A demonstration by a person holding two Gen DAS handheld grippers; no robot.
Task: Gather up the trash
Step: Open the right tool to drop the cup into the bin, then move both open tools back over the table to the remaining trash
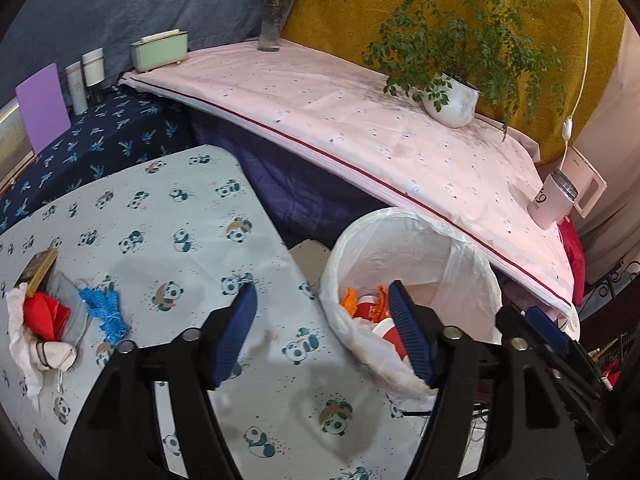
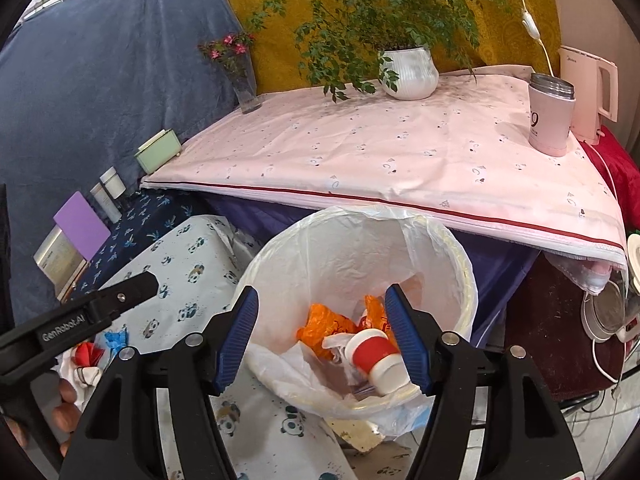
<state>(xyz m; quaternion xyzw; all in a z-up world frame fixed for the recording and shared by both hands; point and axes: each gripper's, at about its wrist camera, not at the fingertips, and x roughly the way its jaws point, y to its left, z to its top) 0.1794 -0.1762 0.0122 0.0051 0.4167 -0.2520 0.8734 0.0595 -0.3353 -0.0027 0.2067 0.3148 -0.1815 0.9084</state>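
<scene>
**Both claws released above the lined bin; loose trash remains on the panda-print worktop.**

The right claw hangs over the trash bin with jaws apart and nothing between them; below lie an orange wrapper and a red-and-white cup, already in the liner. The left claw is likewise spread and empty, straddling the edge of the worktop and the bin rim. The uncollected trash sits well apart at the worktop's far left: a blue mesh scrap, a red scrap and crumpled white tissue. The likely next step is a pickup there; it would go best if the left claw closes on one soft piece at its bulkiest fold, lifts clear of the cloth, and releases only once fully over the liner.
</scene>
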